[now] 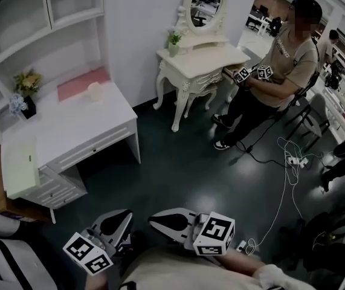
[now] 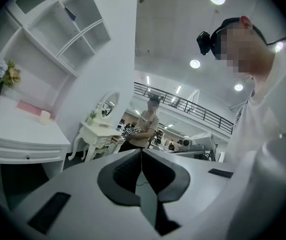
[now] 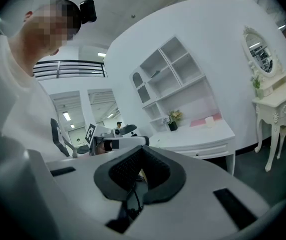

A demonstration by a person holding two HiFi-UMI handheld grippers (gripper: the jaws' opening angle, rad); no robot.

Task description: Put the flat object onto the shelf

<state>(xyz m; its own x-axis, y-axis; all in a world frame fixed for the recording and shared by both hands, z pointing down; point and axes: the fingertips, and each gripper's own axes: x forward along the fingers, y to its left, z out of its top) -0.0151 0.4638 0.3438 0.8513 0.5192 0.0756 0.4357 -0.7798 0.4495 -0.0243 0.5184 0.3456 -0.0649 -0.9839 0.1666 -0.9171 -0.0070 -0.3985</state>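
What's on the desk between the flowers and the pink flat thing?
Nothing: in the head view the desk is bare between the flowers and the pink flat object.

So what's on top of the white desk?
On the white desk sit flowers in a dark vase, a flat pink object and a small cream thing. Its drawers are shut, so their insides are hidden.

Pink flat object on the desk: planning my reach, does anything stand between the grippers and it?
A small pale cup stands at the pink flat object's front edge on the desk. Otherwise only open floor lies between it and the left gripper and right gripper, both shut and empty.
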